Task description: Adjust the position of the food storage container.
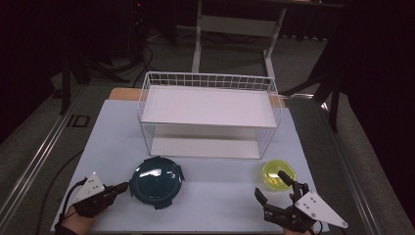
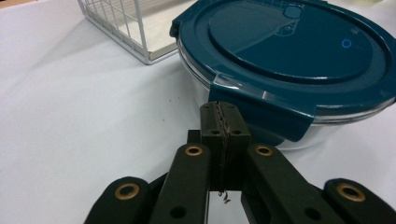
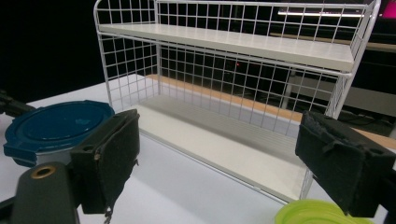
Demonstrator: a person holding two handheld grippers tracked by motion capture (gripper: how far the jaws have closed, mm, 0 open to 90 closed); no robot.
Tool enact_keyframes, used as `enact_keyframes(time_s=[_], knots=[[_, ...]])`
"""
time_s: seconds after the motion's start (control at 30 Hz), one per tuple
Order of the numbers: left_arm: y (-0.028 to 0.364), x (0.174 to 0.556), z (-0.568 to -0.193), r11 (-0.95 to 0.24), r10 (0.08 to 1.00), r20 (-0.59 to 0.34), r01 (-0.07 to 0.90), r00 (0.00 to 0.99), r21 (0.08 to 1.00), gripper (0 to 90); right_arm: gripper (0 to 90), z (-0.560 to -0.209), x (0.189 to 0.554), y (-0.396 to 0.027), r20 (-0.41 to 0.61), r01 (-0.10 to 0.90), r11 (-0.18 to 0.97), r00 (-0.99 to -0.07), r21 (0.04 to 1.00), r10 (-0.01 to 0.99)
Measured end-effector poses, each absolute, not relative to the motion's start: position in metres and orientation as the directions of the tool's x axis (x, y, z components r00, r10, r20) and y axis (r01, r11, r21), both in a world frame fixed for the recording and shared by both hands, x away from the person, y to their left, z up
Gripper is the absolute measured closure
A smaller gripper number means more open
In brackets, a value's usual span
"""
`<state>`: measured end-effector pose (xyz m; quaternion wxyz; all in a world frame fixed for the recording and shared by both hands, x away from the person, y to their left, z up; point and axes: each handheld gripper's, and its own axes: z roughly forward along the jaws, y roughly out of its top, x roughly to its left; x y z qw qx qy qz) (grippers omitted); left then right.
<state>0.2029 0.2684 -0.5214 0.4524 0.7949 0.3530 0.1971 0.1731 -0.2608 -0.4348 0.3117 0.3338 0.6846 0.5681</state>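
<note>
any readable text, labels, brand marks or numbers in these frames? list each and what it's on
No readable words or numbers.
Teal container lid: a small blue ring mark and a moulded shape near its far edge, no letters legible.
Floor plate left of the table: a dark boxy marking, too blurred to read.
Wire rack, yellow-green bowl: no text seen.

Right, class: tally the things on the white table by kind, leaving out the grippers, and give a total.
Round glass containers with dark teal clip lids: 1
Small yellow-green plastic containers: 1
White wire two-shelf racks: 1
Total: 3
</note>
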Motion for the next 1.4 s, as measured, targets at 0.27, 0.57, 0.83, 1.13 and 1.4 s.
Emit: enact_keyframes(time_s=[0.27, 0.57, 0.83, 1.13, 1.4], knots=[[0.249, 0.219, -0.518, -0.344, 0.718, -0.016, 0.374, 0.696, 0.861, 90.0, 13.5, -0.435, 0.173, -0.26, -0.046, 0.104, 0.131, -0.587, 0.986, 0.809], [0.249, 0.226, -0.518, -0.335, 0.717, -0.028, 0.379, 0.696, 0.863, 90.0, 13.5, -0.436, 0.173, -0.261, -0.042, 0.107, 0.13, -0.588, 0.986, 0.808], [0.246, 0.227, -0.526, -0.355, 0.707, -0.036, 0.398, 0.706, 0.846, 90.0, 13.5, -0.437, 0.174, -0.258, -0.046, 0.108, 0.136, -0.594, 0.985, 0.803], [0.237, 0.232, -0.529, -0.368, 0.71, -0.039, 0.417, 0.703, 0.831, 90.0, 13.5, -0.438, 0.175, -0.257, -0.039, 0.116, 0.136, -0.601, 0.984, 0.798], [0.214, 0.242, -0.528, -0.387, 0.68, -0.038, 0.402, 0.732, 0.83, 90.0, 13.5, -0.438, 0.174, -0.258, -0.038, 0.116, 0.133, -0.599, 0.984, 0.8]])
